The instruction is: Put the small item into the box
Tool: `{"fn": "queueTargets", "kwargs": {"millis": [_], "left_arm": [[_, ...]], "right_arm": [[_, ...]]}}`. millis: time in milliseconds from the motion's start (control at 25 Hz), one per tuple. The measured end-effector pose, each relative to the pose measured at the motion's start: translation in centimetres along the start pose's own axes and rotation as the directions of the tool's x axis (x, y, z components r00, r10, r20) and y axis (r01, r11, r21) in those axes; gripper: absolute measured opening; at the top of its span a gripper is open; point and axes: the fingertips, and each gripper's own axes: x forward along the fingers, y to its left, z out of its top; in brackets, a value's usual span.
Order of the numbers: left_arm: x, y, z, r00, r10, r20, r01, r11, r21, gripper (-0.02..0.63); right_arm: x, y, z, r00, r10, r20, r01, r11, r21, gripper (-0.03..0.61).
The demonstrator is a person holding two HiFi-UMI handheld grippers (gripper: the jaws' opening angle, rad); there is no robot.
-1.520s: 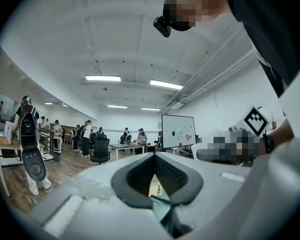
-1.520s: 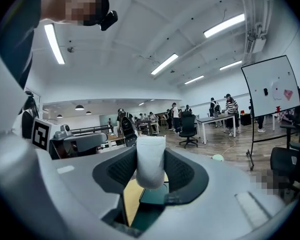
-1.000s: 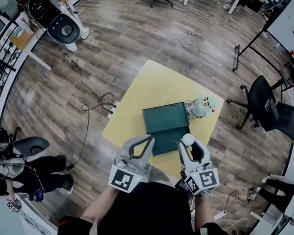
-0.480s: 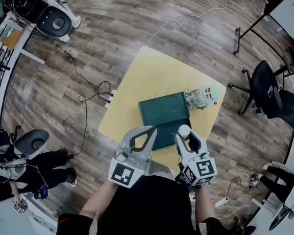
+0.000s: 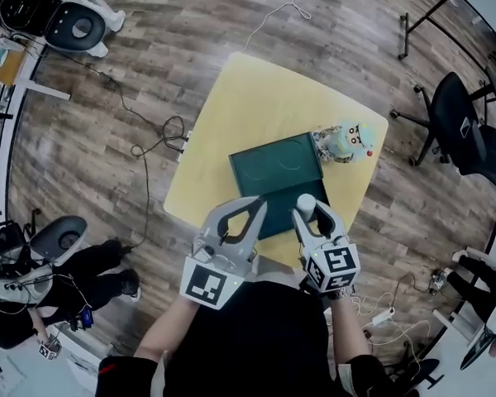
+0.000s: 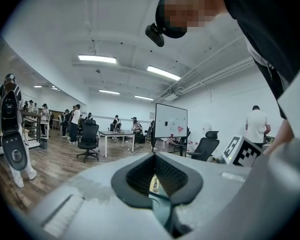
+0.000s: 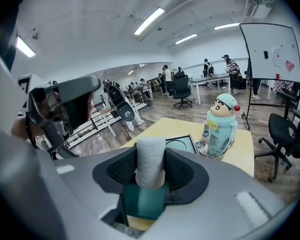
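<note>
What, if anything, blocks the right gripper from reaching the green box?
Likely nothing, so yes. The right gripper, shut on a white roll, hangs at the box's near edge with nothing between them. The toy figure stands beside the far corner, out of the way.

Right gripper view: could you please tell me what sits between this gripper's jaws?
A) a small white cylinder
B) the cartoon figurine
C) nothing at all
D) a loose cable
A: the right gripper has its jaws closed on a small white cylinder that stands upright between the pads, while the figurine stands apart, farther off on the yellow table.
</note>
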Motion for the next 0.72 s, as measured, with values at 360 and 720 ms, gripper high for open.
{"fn": "queueTargets", "kwargs": {"millis": [360, 720], "left_arm": [[1.1, -0.5, -1.3, 0.999, -0.033, -0.026, 0.033, 0.999, -0.004, 0.002], [1.4, 0.4, -2.6, 0.998, -0.044, -0.042, 0.043, 0.999, -0.025, 0.002]], "right_arm": [[2.0, -1.3, -3.8, 0.994, -0.011, -0.113, 0.015, 0.999, 0.034, 0.175], [4.7, -1.9, -7.4, 0.962, -0.029, -0.271, 0.033, 0.999, 0.012, 0.176]]}}
